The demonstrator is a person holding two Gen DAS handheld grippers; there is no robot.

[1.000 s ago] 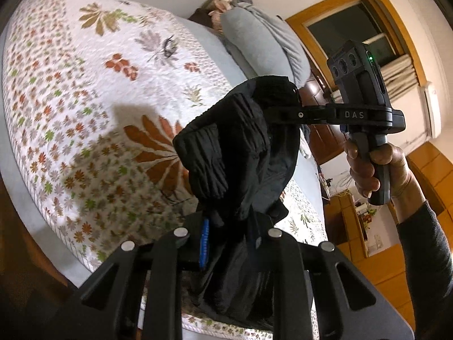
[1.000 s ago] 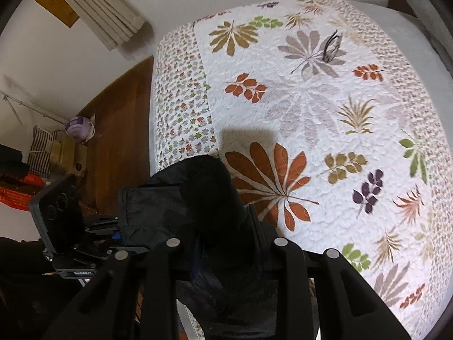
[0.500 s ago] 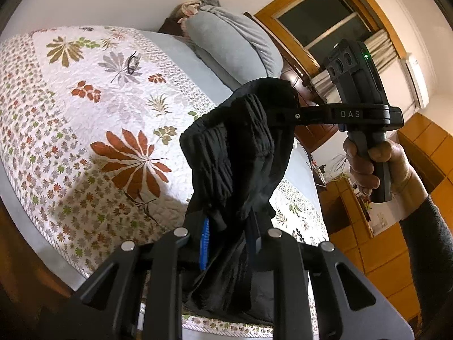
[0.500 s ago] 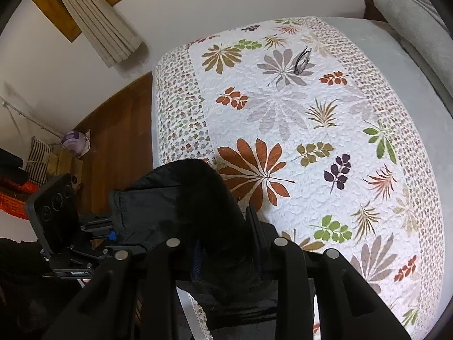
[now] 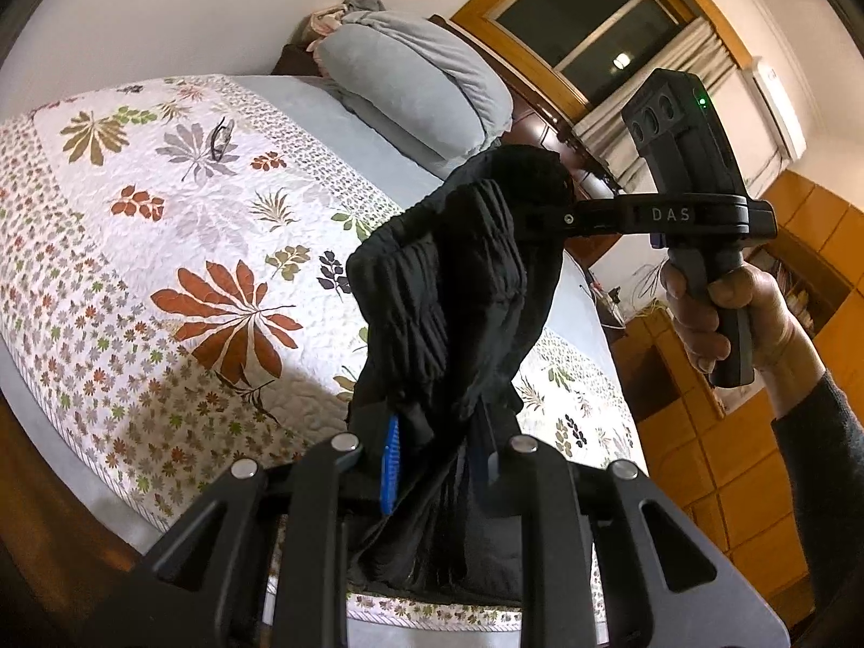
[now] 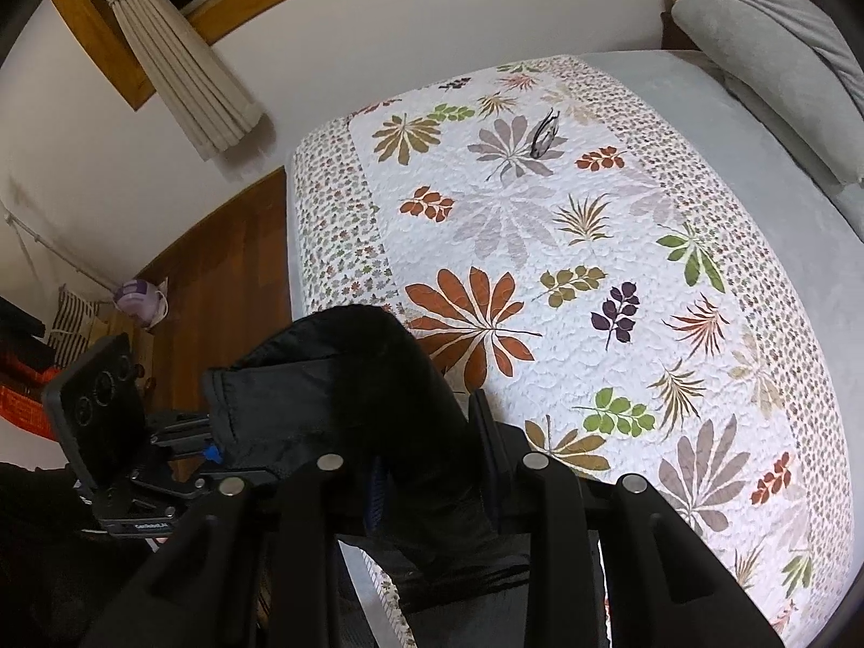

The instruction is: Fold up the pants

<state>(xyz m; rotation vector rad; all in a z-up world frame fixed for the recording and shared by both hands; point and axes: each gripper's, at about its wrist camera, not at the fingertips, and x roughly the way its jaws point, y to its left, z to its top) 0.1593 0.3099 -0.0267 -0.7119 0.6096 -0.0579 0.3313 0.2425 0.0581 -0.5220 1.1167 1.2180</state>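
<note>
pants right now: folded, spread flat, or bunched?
Bunched, not folded. The black pants hang off the quilt in a crumpled clump, pinched by the left gripper and right gripper.

Black pants [image 5: 459,291]; white quilt [image 6: 540,227] printed with rust, green, grey and purple leaves (tiny-flower border); pale grey pillow [image 5: 410,86]; beige curtain [image 6: 178,70]; reddish-brown floor [image 6: 221,264].

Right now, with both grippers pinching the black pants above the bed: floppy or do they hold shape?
Probably floppy: the black pants sag in bunched folds between the left gripper and right gripper. Likely bulky, since the jaws stay partly apart on wadded cloth. Loose ends hanging below may drag on the quilt.
</note>
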